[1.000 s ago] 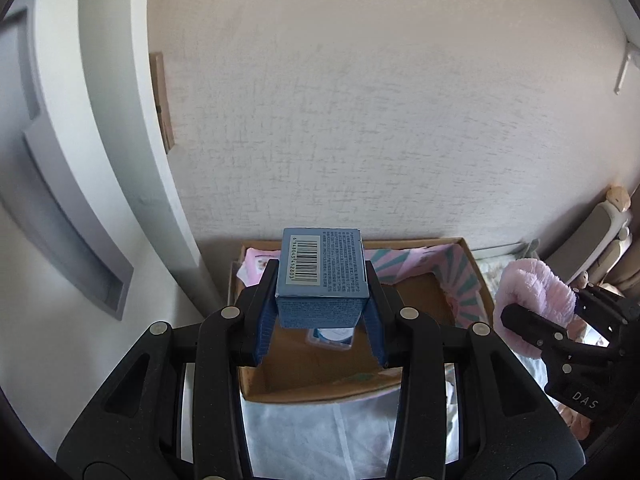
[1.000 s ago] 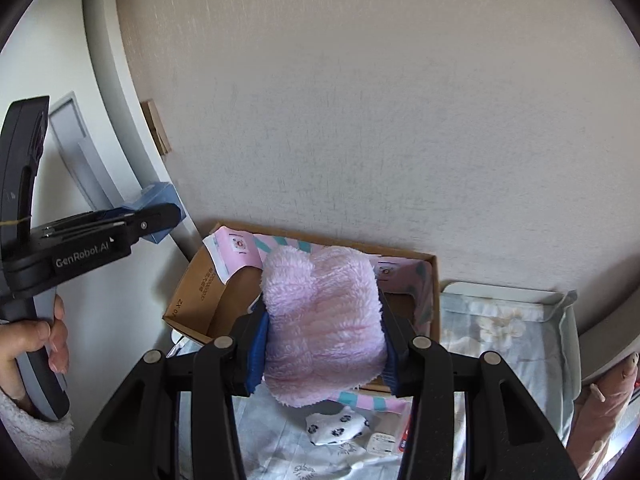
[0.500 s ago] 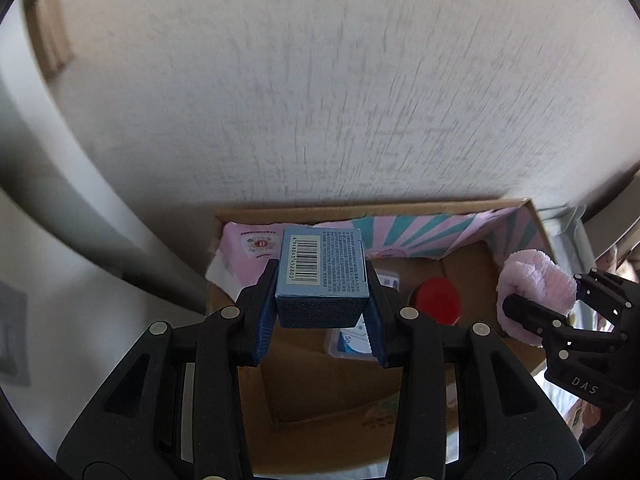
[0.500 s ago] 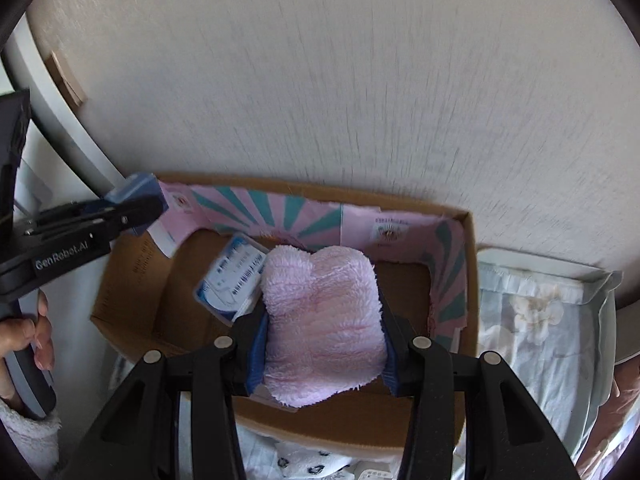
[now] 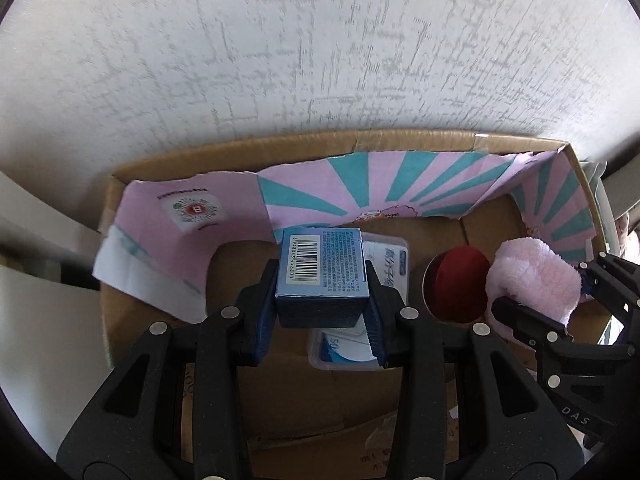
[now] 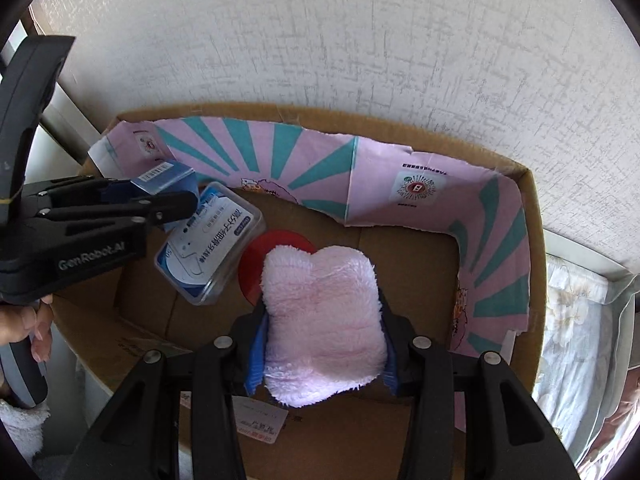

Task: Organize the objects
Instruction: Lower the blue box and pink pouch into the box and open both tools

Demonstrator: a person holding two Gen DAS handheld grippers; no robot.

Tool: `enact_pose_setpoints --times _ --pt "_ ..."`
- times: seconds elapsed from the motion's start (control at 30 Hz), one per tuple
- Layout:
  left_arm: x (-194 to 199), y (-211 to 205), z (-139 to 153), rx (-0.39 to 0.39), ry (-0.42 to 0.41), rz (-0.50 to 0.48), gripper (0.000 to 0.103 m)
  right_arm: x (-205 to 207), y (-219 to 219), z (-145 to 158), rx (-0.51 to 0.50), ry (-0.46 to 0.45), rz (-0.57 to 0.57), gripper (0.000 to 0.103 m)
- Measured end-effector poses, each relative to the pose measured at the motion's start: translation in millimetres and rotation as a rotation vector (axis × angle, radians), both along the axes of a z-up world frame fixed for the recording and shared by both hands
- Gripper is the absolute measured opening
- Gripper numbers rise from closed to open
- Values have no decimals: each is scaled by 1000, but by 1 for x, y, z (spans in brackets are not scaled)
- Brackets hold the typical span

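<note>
We look down into an open carton set against a pale textured wall; its brown walls carry a torn pink liner with teal rays and a printed code patch. To the right of the carton lies bedding with a faint flower print, and at the left edge of the right wrist view a hand in a fuzzy white sleeve grips the handle of the other tool. Our left gripper has its jaws pinching a small blue box, barcode and fine print facing up, held over the carton's floor near the back wall. Our right gripper has its jaws pinching a pink fluffy pad, soft and thick, held above the carton's middle. On the brown floor below we see a clear plastic case with a blue and white label, lying flat, and just beside it a round red lid, partly hidden behind the pad.
</note>
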State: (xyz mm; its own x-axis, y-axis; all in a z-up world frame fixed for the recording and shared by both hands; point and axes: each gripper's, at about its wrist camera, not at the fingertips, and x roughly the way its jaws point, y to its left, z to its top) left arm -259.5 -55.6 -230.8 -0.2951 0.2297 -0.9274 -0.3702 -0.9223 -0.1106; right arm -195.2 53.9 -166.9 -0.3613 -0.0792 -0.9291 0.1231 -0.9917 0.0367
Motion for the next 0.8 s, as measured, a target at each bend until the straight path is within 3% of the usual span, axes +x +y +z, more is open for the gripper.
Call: enact_pose_setpoints --times 0.27,0.33,0.4,0.43,0.47,0.5,0.53,0.67,0.8 --pt "-3 7 6 -19 13 -21 35 9 -3 8 -7 11 3 43" --pt "-3 12 10 -23 6 -30 40 10 -5 12 -14 16 6 51" --pt "-1 18 13 -35 -8 -42 75 13 -7 16 -15 5 6 62" --pt "0 19 15 -22 -6 -53 103 15 -9 19 -6 2 -1 75" --pt "1 20 19 -8 5 -58 103 17 -9 19 -6 -7 -4 83" --pt "2 21 21 -9 10 -56 103 18 -10 19 -16 -18 1 100" --pt "2 22 22 -13 8 -56 103 20 -11 19 -32 -25 16 103" --pt "4 20 25 -8 1 -53 103 32 -19 21 21 -14 62 103" --pt "8 13 31 17 -2 -44 103 42 -20 21 0 -3 63 103"
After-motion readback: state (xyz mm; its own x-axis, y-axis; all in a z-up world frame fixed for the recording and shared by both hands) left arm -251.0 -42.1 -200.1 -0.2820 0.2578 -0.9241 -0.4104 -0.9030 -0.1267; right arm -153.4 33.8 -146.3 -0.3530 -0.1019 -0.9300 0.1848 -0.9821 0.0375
